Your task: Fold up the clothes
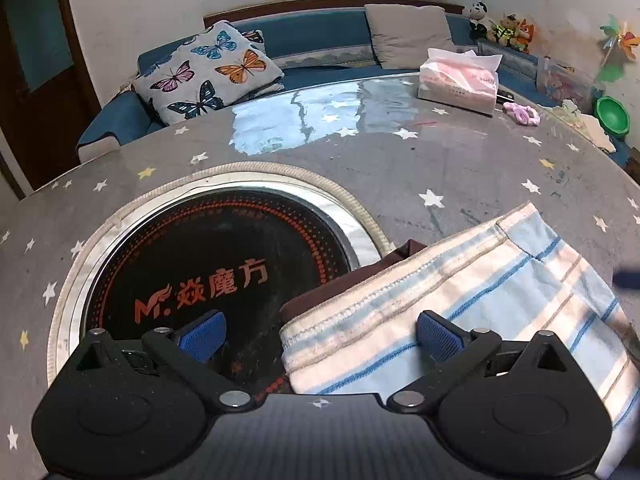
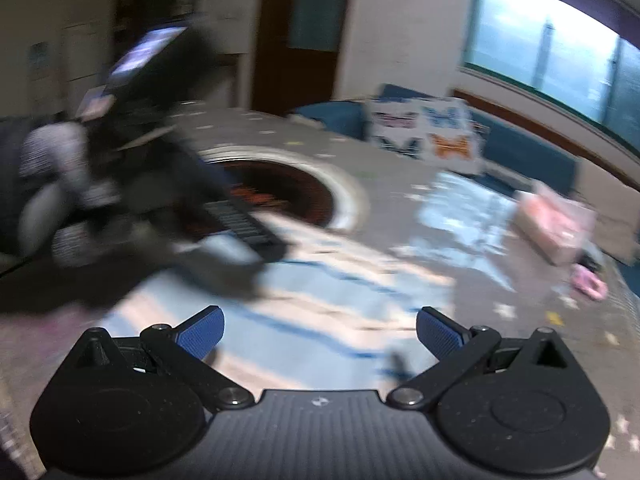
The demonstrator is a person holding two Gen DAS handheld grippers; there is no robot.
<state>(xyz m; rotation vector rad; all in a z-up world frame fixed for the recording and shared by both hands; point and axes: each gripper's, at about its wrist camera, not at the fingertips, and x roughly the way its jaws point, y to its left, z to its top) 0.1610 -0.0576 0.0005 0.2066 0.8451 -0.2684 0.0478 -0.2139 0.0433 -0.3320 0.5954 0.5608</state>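
Observation:
A folded light-blue and white striped garment [image 1: 480,300] lies on the grey star-patterned table, over a dark brown garment [image 1: 340,284] whose edge sticks out on the left. My left gripper [image 1: 320,336] is open and empty, low over the striped garment's near left corner. In the blurred right wrist view the striped garment [image 2: 320,320] lies just ahead of my right gripper [image 2: 320,336], which is open and empty. The other gripper [image 2: 240,220] shows there as a dark blur at the garment's left side.
A round black hotplate [image 1: 208,264] with orange lettering is set into the table [image 1: 400,168] left of the garment. A pink tissue pack [image 1: 460,80] and a pink hair tie [image 1: 522,112] lie at the far right. A blue sofa [image 1: 320,36] with cushions stands behind.

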